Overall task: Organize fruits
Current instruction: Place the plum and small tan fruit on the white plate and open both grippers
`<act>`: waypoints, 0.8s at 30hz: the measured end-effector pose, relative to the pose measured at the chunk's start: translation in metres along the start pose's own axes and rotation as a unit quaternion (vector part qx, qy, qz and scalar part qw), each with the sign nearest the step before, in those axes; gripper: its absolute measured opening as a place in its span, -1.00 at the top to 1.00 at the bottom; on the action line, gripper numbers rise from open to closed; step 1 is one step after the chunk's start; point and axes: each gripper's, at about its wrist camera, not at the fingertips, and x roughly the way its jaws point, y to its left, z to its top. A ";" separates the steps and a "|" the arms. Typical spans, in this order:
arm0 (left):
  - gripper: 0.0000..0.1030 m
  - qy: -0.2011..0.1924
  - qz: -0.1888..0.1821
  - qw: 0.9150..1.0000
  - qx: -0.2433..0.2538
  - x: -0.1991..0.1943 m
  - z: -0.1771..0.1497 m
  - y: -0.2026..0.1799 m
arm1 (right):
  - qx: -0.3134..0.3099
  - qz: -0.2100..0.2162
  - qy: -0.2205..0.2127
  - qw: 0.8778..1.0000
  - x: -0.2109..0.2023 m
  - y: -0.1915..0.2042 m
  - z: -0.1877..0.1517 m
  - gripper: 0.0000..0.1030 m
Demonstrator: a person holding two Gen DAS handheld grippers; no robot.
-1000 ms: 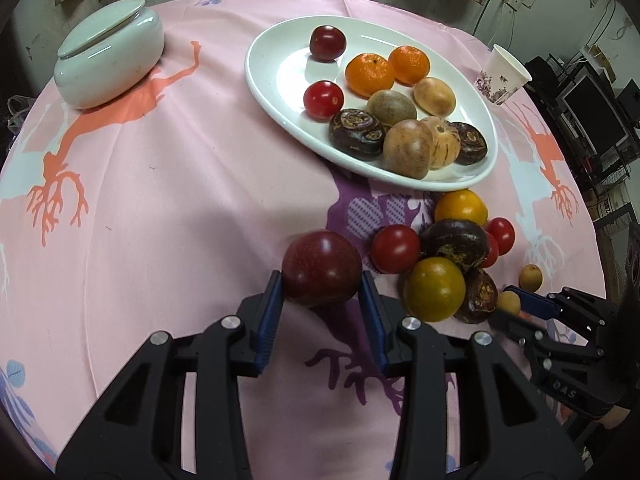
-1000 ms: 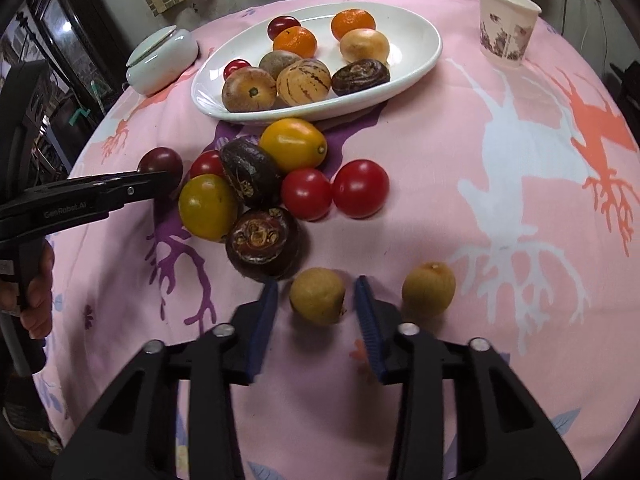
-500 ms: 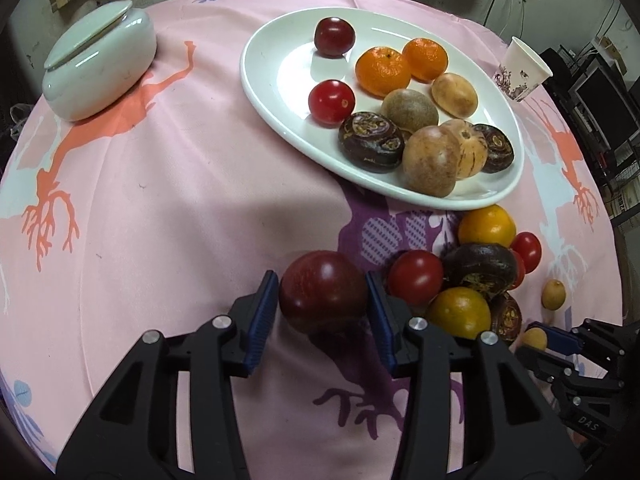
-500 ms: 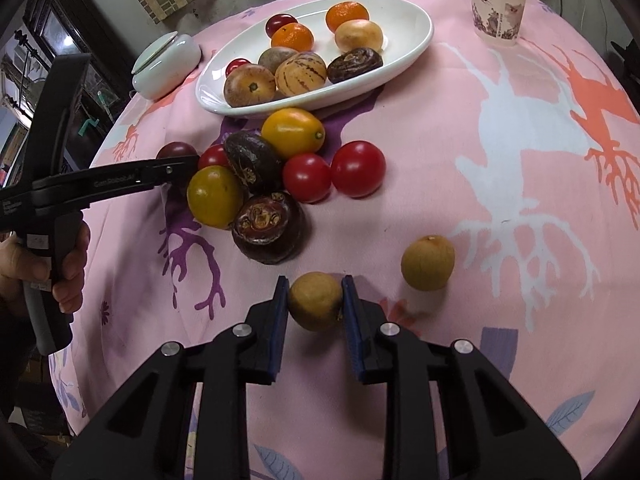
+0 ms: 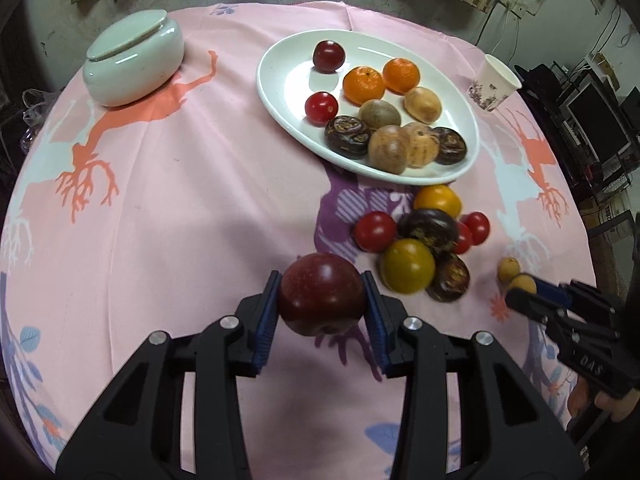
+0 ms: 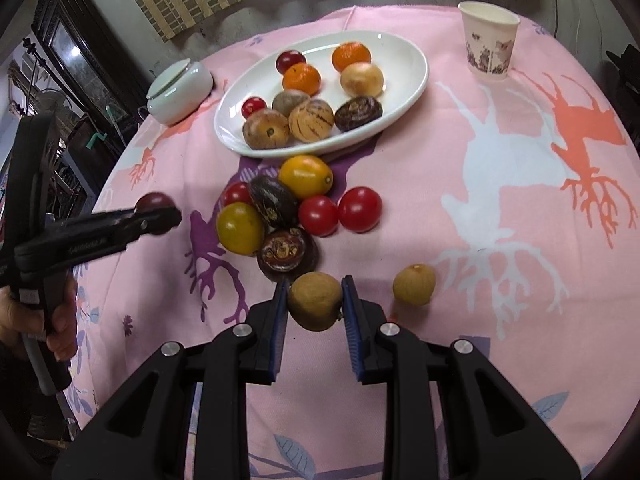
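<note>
1. The left tool [image 5: 322, 304] clamps a dark red plum [image 5: 322, 294] between its blue pads [image 5: 267, 322]; its jaws are closing a little tighter on the fruit, which hangs clear of the pink tablecloth [image 5: 180, 208] on the round worktop.
2. The right tool [image 6: 315, 312] stands at its narrowest, pinching a small tan longan [image 6: 315, 306] held above the cloth.
3. A second longan [image 6: 414, 284] lies on the cloth just to the right of the held one, apart from it.
4. A cluster of loose fruit sits between the tools and the white oval plate [image 6: 404, 88]: three red tomatoes [image 6: 359, 209], a yellow tomato [image 6: 240, 228], an orange-yellow one [image 6: 306, 176] near the plate's rim, and two dark brown wrinkled fruits [image 6: 286, 254], all touching or nearly so.
5. On the plate lie two mandarins [image 5: 364, 84], a dark plum [image 5: 328, 56], a small red tomato [image 5: 321, 107], two dark wrinkled fruits, and several tan and striped round fruits [image 6: 311, 120].
6. A pale lidded ceramic jar [image 5: 134, 64] stands at the far left of the worktop, well apart from the plate.
7. A floral paper cup [image 6: 489, 40] stands upright at the far right, beyond the plate.
8. In the right wrist view a person's hand [image 6: 60, 320] grips the left tool's handle.
</note>
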 end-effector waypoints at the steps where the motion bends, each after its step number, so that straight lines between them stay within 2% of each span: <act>1: 0.22 -0.004 0.003 1.000 0.001 -0.007 -0.002 -0.001 | -0.001 0.000 -0.004 1.000 -0.004 0.000 0.001 0.49; 8: 0.22 -0.036 -0.004 0.999 0.005 -0.050 0.005 -0.012 | -0.012 0.004 -0.044 0.999 -0.039 0.005 0.023 0.48; 13: 0.22 -0.064 -0.021 0.998 0.012 -0.064 0.036 -0.023 | -0.034 0.005 -0.084 0.996 -0.059 0.009 0.059 0.48; 19: 0.22 -0.078 -0.025 0.996 0.027 -0.052 0.074 -0.036 | -0.041 0.005 -0.120 0.992 -0.057 0.006 0.108 0.48; 24: 0.22 -0.063 -0.029 0.997 0.020 -0.018 0.098 -0.035 | -0.025 0.010 -0.115 0.993 -0.029 -0.001 0.137 0.48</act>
